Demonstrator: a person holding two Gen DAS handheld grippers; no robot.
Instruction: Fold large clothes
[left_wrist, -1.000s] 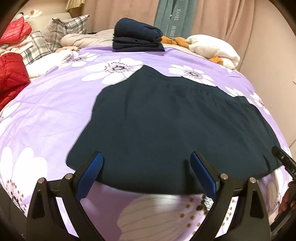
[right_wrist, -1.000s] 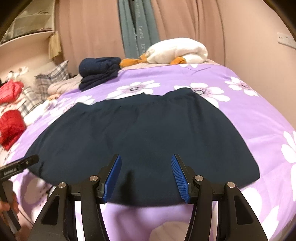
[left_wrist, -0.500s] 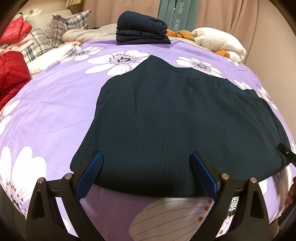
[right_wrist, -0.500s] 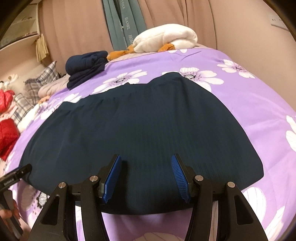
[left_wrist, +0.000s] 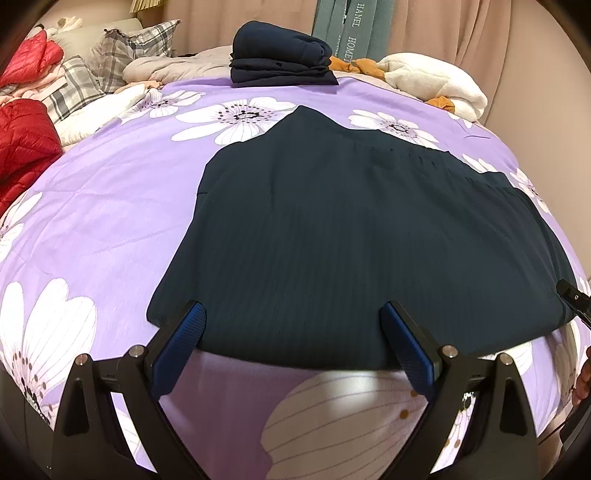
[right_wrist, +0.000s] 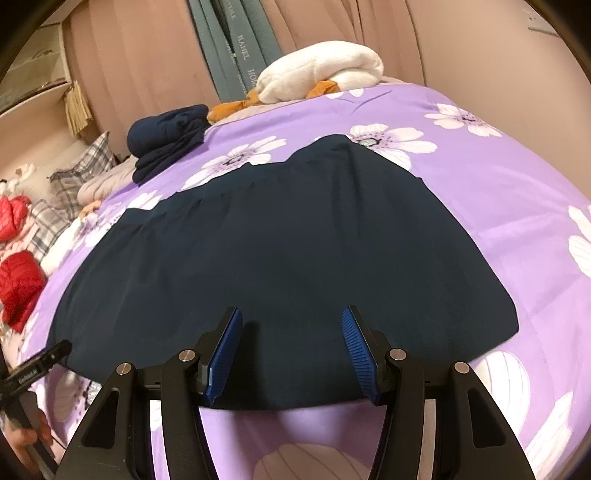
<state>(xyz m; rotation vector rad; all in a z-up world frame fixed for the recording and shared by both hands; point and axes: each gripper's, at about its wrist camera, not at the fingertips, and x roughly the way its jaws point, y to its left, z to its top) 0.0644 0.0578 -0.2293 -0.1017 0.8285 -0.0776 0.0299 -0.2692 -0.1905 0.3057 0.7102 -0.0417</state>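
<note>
Between my left gripper's (left_wrist: 291, 314) blue pads (left_wrist: 177, 343) there is only the near hem of the dark garment (left_wrist: 351, 236); the jaws stand wide apart and nothing is pinched. Whether the tips touch the cloth or hang just above it, I cannot tell. My right gripper (right_wrist: 291, 319) is released too, its jaws set narrower, with the ribbed pads (right_wrist: 356, 345) over the same hem further along. Both tools tilt downward over the front edge of the bed.

Garment: spread flat on the purple flowered bedspread (left_wrist: 110, 192), wide hem toward me, narrowing to the far end, which reaches the middle of the bed.

Each camera catches the other tool only as a black sliver at the frame's edge: the right one (left_wrist: 572, 297) past the garment's right corner, the left one (right_wrist: 37, 365) at its left corner, with a bit of my left hand (right_wrist: 22, 441) blurred below it.

Further out: a folded navy stack (left_wrist: 280, 55) at the far edge of the spread, a white plush bundle (left_wrist: 436, 81) with orange parts beside it, and red quilted jackets (left_wrist: 22, 155) and plaid pillows (left_wrist: 92, 77) heaped on the left, partly cut off by the lens rim. Grey-green curtain (left_wrist: 354, 26) lettering is only partly readable.
</note>
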